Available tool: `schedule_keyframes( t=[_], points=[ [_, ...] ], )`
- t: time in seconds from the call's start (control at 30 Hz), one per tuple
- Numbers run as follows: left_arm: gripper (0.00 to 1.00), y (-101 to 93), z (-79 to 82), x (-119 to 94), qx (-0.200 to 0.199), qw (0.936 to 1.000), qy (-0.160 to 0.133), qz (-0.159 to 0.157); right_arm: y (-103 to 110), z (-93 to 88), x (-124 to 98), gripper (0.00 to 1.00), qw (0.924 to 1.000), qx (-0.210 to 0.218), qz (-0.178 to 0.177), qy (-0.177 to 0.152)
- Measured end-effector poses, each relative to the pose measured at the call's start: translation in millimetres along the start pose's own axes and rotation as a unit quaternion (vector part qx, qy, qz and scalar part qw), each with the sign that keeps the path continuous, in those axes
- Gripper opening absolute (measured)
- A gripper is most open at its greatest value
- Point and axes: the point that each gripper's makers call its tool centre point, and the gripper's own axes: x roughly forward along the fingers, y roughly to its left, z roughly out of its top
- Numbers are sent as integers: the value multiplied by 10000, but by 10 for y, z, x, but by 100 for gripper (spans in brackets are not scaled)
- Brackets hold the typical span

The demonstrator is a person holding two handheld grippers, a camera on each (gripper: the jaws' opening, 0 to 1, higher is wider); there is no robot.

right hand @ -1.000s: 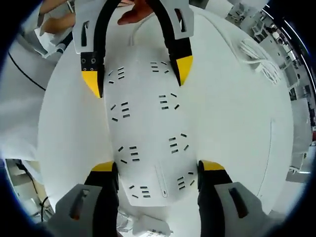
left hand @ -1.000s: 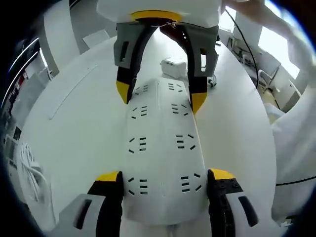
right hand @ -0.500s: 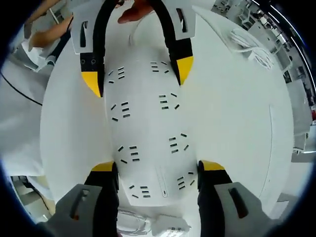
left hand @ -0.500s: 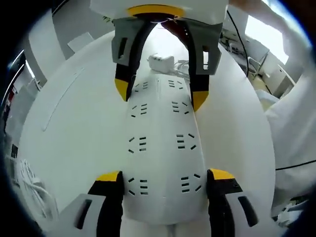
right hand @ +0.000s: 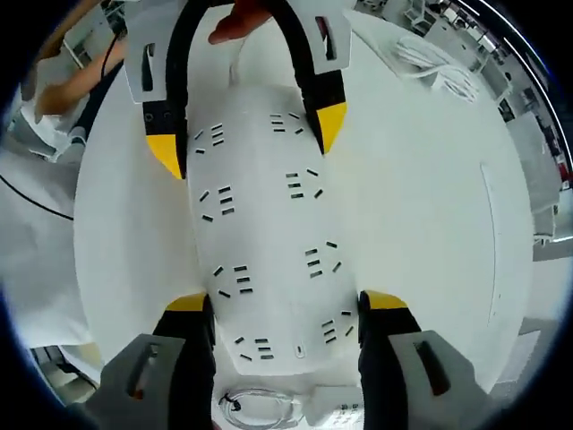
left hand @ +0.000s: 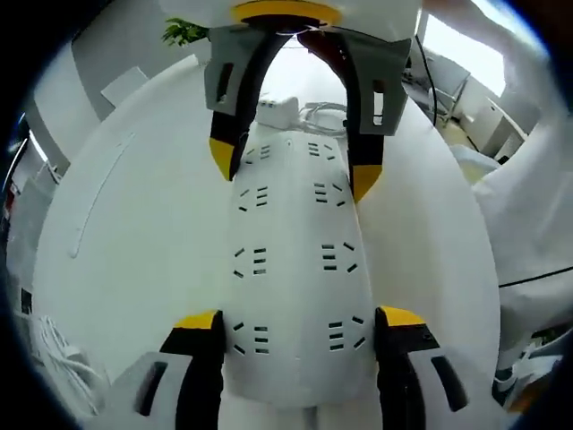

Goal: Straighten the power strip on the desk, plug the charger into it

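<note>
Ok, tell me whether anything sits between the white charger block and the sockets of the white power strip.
Nothing visible does. The white charger block lies on the round white desk just past the end of the white power strip, beside a coiled white cable. The strip's sockets are bare, with both grippers clamped on its ends.

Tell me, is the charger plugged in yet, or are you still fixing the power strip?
Still fixing it. Both tongs hold the power strip by its two ends: the left tongs at one end, the right tongs at the other, turning it on the white desk. Nothing looks finished yet. The charger lies loose on the desk past the strip's end, beside its coiled cable, and every socket is empty. Plugging in is left.
</note>
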Motion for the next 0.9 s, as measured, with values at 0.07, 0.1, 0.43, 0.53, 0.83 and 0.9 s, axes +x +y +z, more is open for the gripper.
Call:
schedule_keyframes(
  t=[0.07,0.1,0.43,0.53,0.83,0.9],
  points=[
    [69,-26,-1,-4,81,10000,36,-35,25,-1,5,63,9999,124,-29,23],
    [69,-18,-4,-1,116,9999,52,-52,38,-3,5,63,9998,189,-41,25],
    [68,-2,2,19,296,9991,285,-112,136,-4,-12,63,9980,598,-160,-137],
    [68,-1,3,21,327,9987,382,-117,154,-4,-17,64,9979,611,-160,-156],
    [68,21,-4,22,346,9985,418,-121,133,56,-95,65,9848,783,-56,-1549],
    [68,24,-6,23,349,9984,430,-122,60,68,-298,64,9658,1180,-141,-2305]
  ],
)
